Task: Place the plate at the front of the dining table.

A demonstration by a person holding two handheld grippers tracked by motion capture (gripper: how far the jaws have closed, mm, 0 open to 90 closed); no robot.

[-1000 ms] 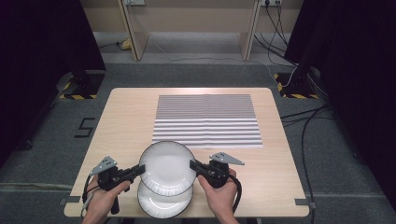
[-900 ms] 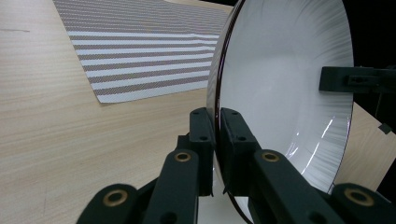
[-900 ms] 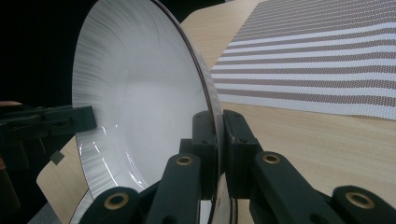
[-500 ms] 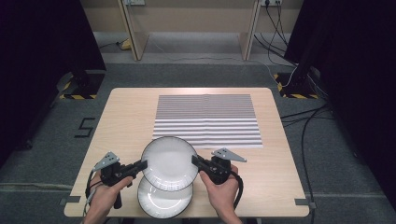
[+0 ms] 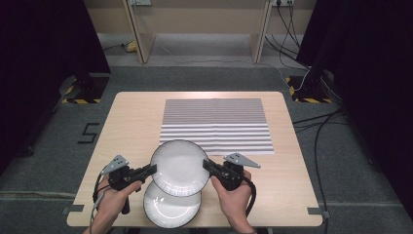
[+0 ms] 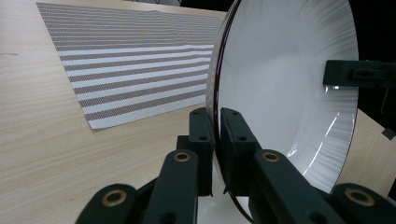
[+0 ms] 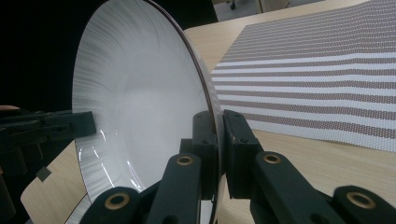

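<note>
while both the left gripper (image 5: 150,170) and the right gripper (image 5: 208,165) clamp opposite rim edges of the upper plate (image 5: 179,167), lifted over the lower plate (image 5: 171,208) near the table's (image 5: 131,122) front edge, uneven pulling could slip the thin rim free, dropping it onto the one beneath.

A: What's sitting on the wooden table (image 5: 131,117) right now?

B: A striped mat (image 5: 214,124) is lying across the far half. Nearer the person, the left gripper (image 5: 152,169) and the right gripper (image 5: 206,165) are pinching opposite edges of a white plate (image 5: 179,167), jaws closed on its rim.

A: Is that plate resting on anything?

B: It's overlapping a second white plate (image 5: 171,209), which is lying at the table's near edge. Whether the two are touching is hard to tell.
</note>
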